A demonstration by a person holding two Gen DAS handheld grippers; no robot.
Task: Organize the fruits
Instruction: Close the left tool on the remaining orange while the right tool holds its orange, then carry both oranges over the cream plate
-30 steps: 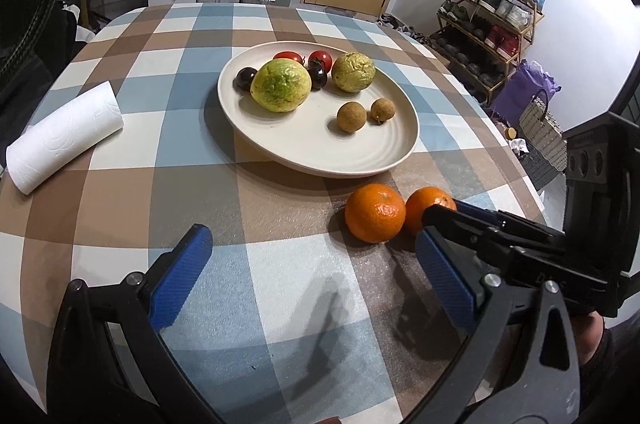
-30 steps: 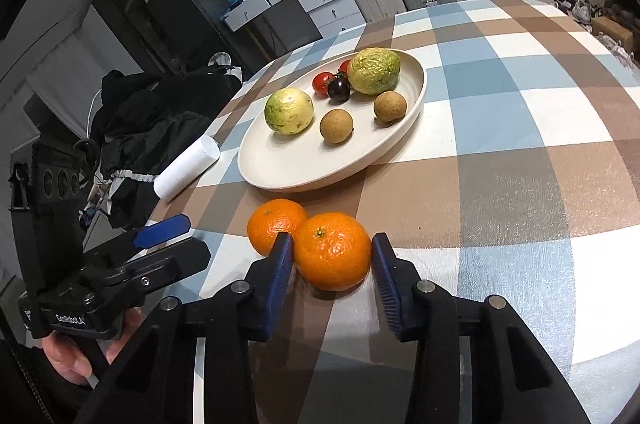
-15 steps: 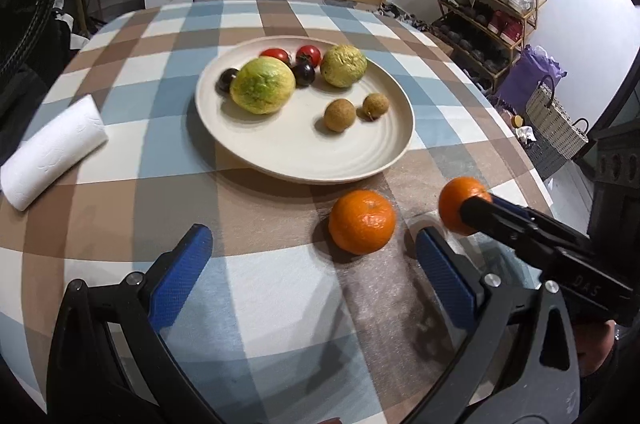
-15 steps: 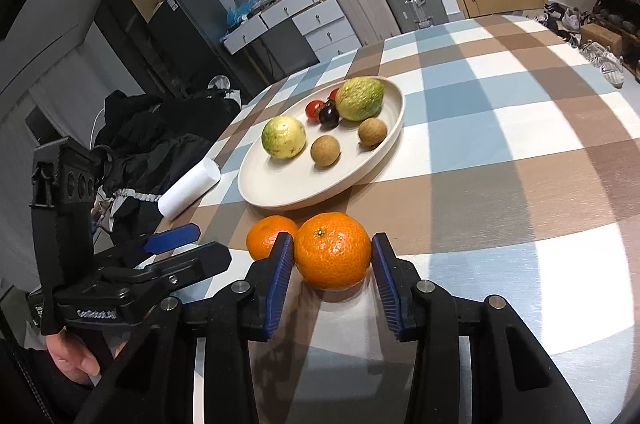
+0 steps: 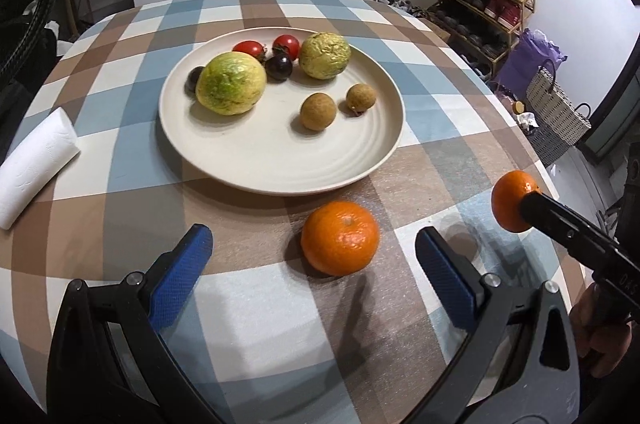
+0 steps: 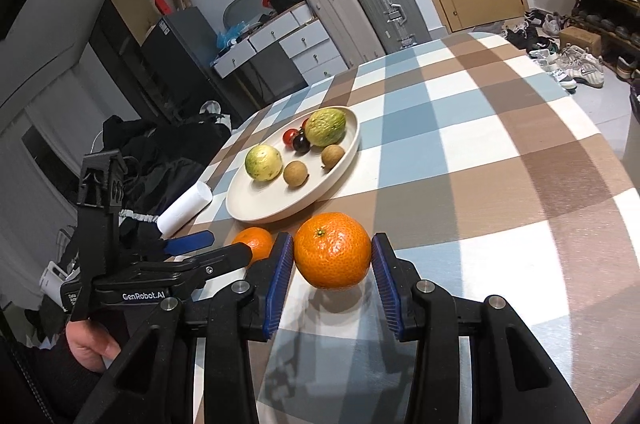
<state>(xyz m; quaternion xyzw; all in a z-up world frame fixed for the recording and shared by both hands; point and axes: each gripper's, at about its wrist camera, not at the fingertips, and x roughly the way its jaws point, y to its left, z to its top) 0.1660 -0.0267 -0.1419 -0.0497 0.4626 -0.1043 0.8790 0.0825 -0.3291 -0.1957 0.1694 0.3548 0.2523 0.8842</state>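
Note:
A cream plate (image 5: pixel 280 160) on the checked table holds two green-yellow fruits, two red tomatoes, dark plums and two brown longans. My right gripper (image 6: pixel 332 278) is shut on an orange (image 6: pixel 332 255) and holds it above the table; it shows at the right in the left wrist view (image 5: pixel 510 200). A second orange (image 5: pixel 340 238) lies on the table in front of the plate, also seen in the right wrist view (image 6: pixel 254 242). My left gripper (image 5: pixel 312 272) is open and empty, just short of that orange.
A white paper roll (image 5: pixel 34 166) lies at the table's left edge. The plate also shows in the right wrist view (image 6: pixel 256 208). Suitcases, drawers and a shoe rack (image 5: pixel 488 0) stand beyond the table. A basket (image 5: pixel 556 112) sits on the floor at right.
My right gripper has lifted its orange off the table, away from the second orange. My left gripper has moved in closer to the orange on the table.

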